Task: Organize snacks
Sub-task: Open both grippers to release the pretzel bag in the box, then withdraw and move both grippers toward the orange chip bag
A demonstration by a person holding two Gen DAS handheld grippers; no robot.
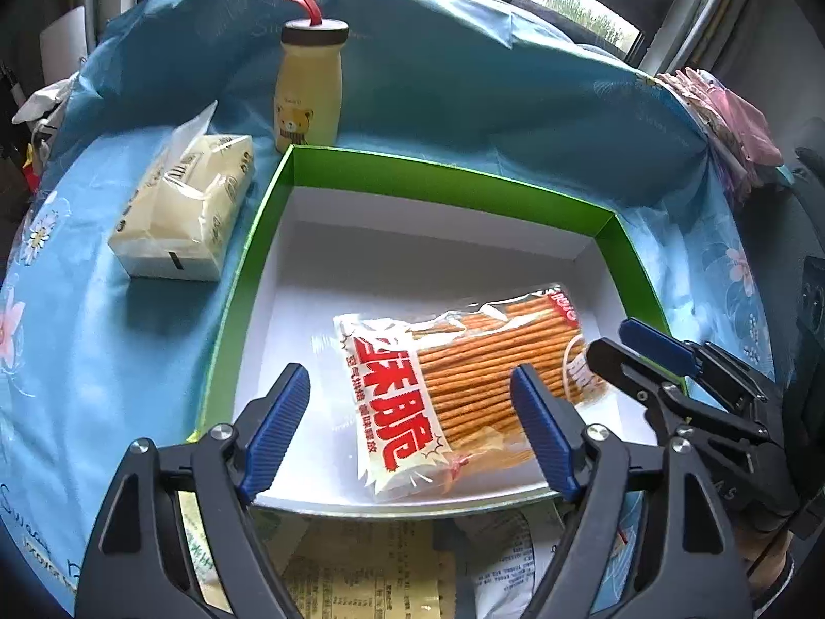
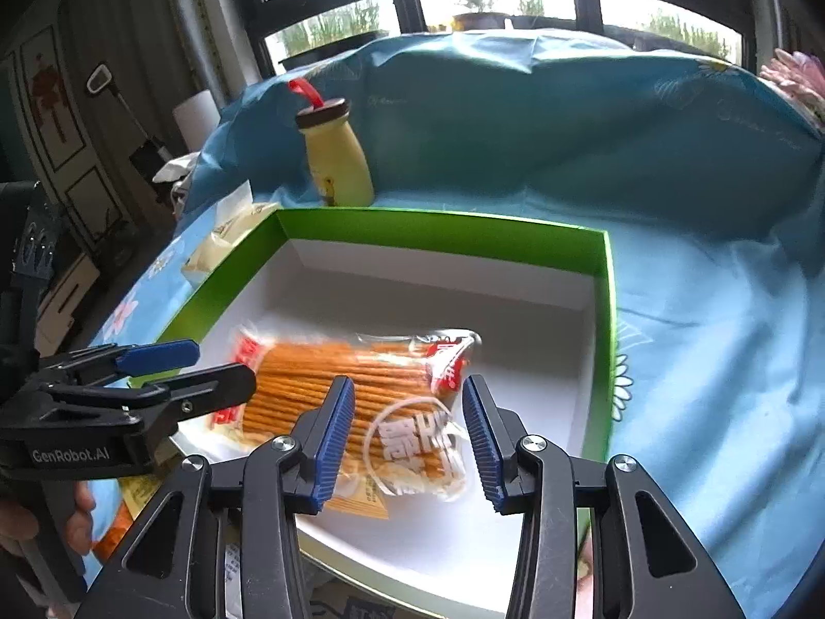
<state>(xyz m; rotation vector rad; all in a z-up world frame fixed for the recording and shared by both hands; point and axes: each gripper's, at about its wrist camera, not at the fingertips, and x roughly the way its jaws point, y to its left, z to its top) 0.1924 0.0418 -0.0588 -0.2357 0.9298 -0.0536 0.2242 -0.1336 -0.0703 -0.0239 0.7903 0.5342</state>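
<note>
Only the left wrist view shows the tissue pack (image 1: 185, 206) left of the green box (image 1: 247, 258). The clear snack bag (image 1: 459, 387) of orange sticks (red lettering) lies inside, white floor bare behind it. Left gripper (image 1: 412, 428) and right gripper (image 2: 407, 438) stand open, gripping nothing.

Both my grippers pitched down, side by side. Left gripper (image 1: 410, 430) jaws spread wide, pads clear, nothing clamped. Right gripper (image 2: 410, 443) jaws part-open, narrower gap, pads also not pressing anything. Bare fingers (image 2: 77, 516) of my left hand visible wrapped on its handle.
</note>
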